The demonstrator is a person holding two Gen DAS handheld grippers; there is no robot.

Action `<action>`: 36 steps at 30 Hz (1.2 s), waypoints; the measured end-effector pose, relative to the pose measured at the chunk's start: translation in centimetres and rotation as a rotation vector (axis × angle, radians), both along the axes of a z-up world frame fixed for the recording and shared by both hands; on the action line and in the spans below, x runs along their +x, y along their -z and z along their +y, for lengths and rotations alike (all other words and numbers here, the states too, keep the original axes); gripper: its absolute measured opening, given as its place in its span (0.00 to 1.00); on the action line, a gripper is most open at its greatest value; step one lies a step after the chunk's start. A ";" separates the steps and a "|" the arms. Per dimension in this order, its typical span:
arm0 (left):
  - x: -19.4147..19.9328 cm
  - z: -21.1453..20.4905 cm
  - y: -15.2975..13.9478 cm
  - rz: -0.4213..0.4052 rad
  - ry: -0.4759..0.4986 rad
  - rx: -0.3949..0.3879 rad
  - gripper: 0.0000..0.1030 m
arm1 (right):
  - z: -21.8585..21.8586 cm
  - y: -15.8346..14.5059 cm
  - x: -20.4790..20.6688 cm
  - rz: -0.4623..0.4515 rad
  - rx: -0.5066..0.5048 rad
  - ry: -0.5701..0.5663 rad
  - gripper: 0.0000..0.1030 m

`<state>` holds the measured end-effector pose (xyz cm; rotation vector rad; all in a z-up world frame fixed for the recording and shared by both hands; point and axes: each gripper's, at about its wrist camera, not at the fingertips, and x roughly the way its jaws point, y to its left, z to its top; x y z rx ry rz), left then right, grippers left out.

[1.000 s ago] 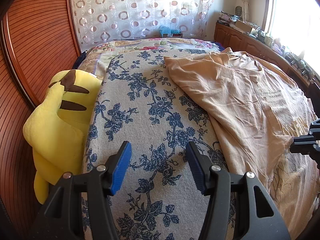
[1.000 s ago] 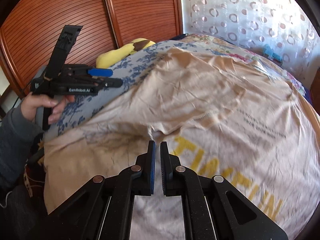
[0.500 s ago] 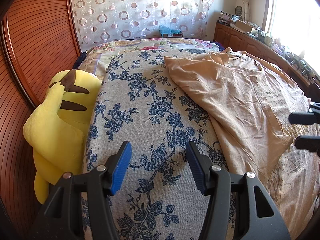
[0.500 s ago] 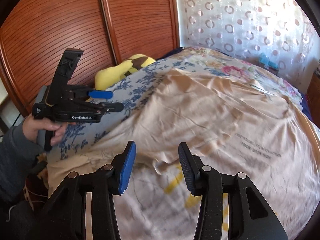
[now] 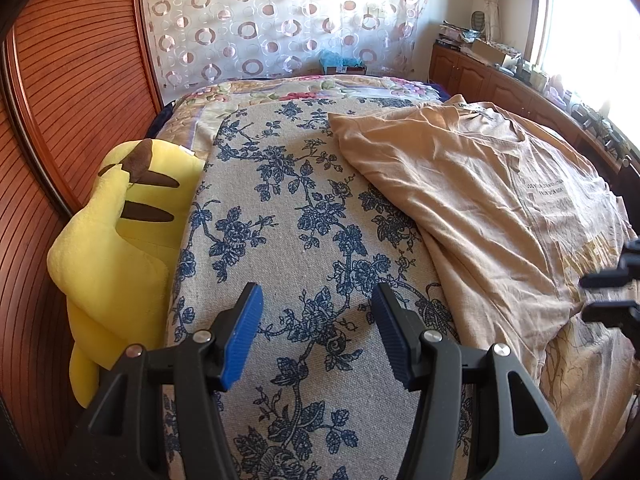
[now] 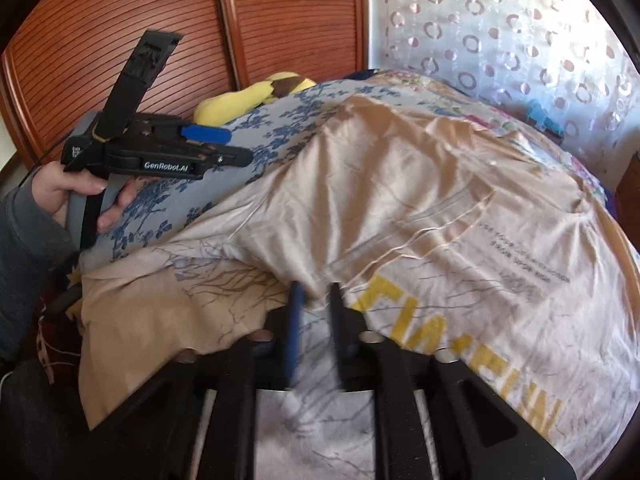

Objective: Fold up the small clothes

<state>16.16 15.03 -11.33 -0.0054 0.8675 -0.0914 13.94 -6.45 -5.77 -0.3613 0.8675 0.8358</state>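
- Beige T-shirt (image 6: 420,208): spread wrinkled across the right side of the bed, yellow lettering and small dark print facing up; its near fold lies just ahead of the right gripper's tips.
- Right gripper (image 6: 316,300): blurred, low over the shirt's near edge. Its jaws have just been closing somewhat yet stand narrowly parted, with the shirt's edge at the gap; no pad is seen pressing cloth.
- Left gripper (image 5: 316,320): jaws released and well apart, nothing between the blue pads, poised over the blue floral cover (image 5: 288,208), beside the shirt.
- Hand (image 6: 60,190): grey-sleeved, gripping the left gripper's handle.
- Yellow plush toy (image 5: 116,232): wedged between the cover and the wooden slatted doors (image 5: 72,80).
- Circle-patterned curtain (image 5: 280,16): hanging behind the bed.
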 end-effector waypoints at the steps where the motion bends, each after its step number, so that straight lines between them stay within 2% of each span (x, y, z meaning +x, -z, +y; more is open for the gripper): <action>1: 0.1 0.0 0.0 0.000 0.001 -0.001 0.55 | -0.4 -0.3 0.1 -0.001 0.013 0.010 0.40; 8: -0.3 0.2 -0.6 -0.013 -0.032 -0.007 0.55 | -5.1 -2.1 1.0 -0.037 0.064 0.125 0.47; 13: -1.0 -1.6 -4.4 -0.126 -0.018 -0.021 0.55 | -10.6 -3.7 2.6 -0.098 0.057 0.237 0.55; 17: 0.2 -5.0 -7.0 -0.170 0.065 -0.047 0.55 | -15.4 -4.7 4.3 -0.121 0.064 0.331 0.56; 21: 2.1 -9.3 -7.6 -0.152 0.164 -0.072 0.55 | -21.3 -5.2 5.8 -0.144 0.045 0.438 0.56; 26: 4.3 -15.0 -7.4 -0.109 0.281 -0.071 0.55 | -28.3 -5.1 7.0 -0.123 0.040 0.567 0.56; 30: 5.8 -18.4 -7.1 -0.069 0.340 -0.058 0.55 | -34.0 -4.6 8.0 -0.085 0.035 0.681 0.56; 36: 8.1 -23.1 -6.6 -0.029 0.402 -0.033 0.55 | -39.4 -3.6 8.7 -0.016 0.059 0.777 0.56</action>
